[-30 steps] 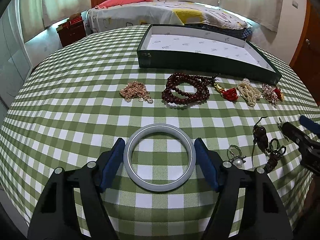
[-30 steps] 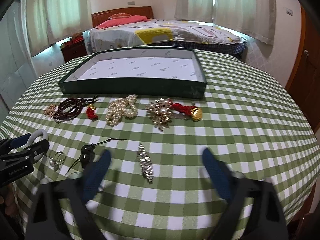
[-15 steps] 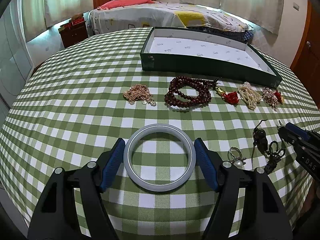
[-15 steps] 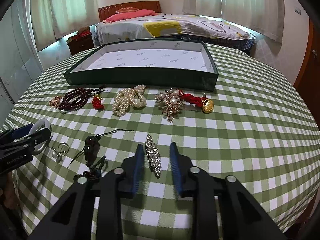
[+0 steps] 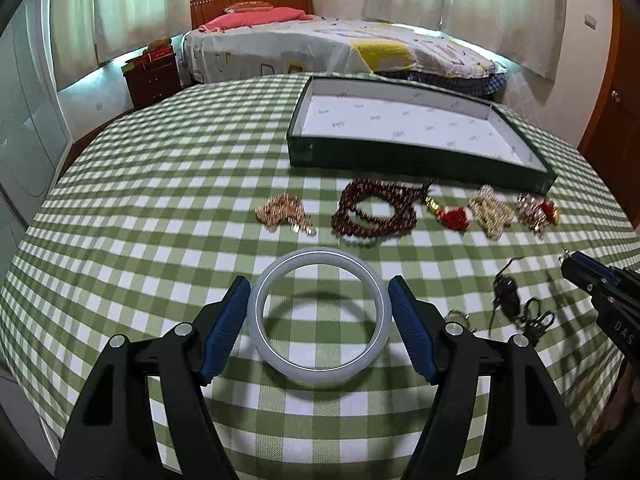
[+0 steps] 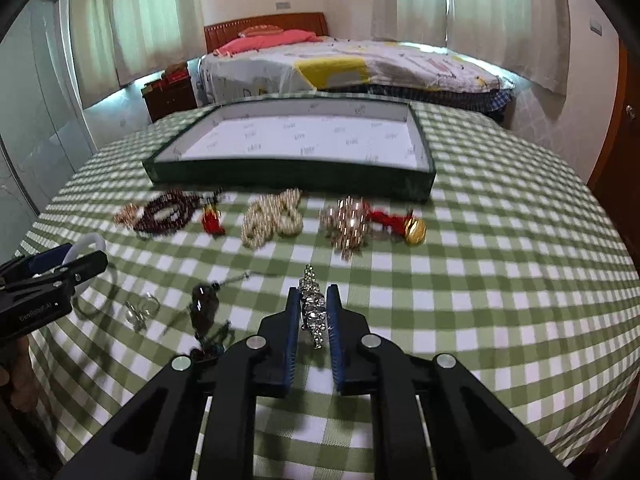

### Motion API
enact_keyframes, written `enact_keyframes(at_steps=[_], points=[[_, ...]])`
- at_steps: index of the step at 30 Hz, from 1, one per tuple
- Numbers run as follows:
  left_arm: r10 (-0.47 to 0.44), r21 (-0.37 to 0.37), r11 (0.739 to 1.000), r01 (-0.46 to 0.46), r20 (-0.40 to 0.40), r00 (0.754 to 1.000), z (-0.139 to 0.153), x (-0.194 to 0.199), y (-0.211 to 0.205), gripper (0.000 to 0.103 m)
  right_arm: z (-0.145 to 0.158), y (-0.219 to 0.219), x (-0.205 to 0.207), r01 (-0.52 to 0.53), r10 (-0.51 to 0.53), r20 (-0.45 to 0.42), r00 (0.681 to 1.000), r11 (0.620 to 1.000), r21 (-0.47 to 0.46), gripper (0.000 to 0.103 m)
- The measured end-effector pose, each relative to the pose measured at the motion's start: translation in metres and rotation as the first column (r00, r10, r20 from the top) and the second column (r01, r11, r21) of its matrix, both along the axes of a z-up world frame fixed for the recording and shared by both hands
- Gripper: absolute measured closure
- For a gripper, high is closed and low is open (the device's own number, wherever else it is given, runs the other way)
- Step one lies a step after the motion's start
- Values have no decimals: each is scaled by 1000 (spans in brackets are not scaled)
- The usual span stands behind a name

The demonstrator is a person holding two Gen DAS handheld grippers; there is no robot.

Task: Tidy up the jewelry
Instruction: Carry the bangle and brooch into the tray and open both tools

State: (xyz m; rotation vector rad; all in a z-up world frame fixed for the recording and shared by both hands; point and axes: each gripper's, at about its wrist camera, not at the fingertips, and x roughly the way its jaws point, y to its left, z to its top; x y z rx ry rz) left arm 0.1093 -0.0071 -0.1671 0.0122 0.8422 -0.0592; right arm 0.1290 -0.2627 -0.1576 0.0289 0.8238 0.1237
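My left gripper is shut on a pale grey bangle and holds it above the checked cloth. My right gripper is shut on a rhinestone brooch and has it just off the cloth. The dark green tray with a white lining stands at the back; in the right wrist view it lies straight ahead. In front of it lie a gold chain, dark red beads, a pearl strand, and a gold brooch with red tassel.
A ring and a dark pendant on a cord lie between the two grippers. The round table drops off at its near and right edges. A bed stands behind the table.
My right gripper moved forward and closed on the rhinestone brooch, then lifted it slightly. My left gripper rose with the bangle, showing its shadow on the cloth.
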Motion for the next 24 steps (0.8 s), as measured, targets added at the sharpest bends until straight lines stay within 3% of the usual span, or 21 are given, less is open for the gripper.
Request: enact_keyframes(at_steps=[10,17,20,24], points=[[-18,-28,999,21,87,996,42,33,-11,34,47,-17,38,42,-43,126,991,999,14,89],[-43,-45,998,52,168,985,69,97,-31,34,66,-27,90,54,-54,185,981,999,6,89],[-57,-43,997,65,166,984,66,129,-42,34,60,-30,112,51,-50,176,983,999,1,89],[-79,-20,996,82,107,991,41,168,-56,34,39,-33,137,49,-48,120,992,999,-5,89]])
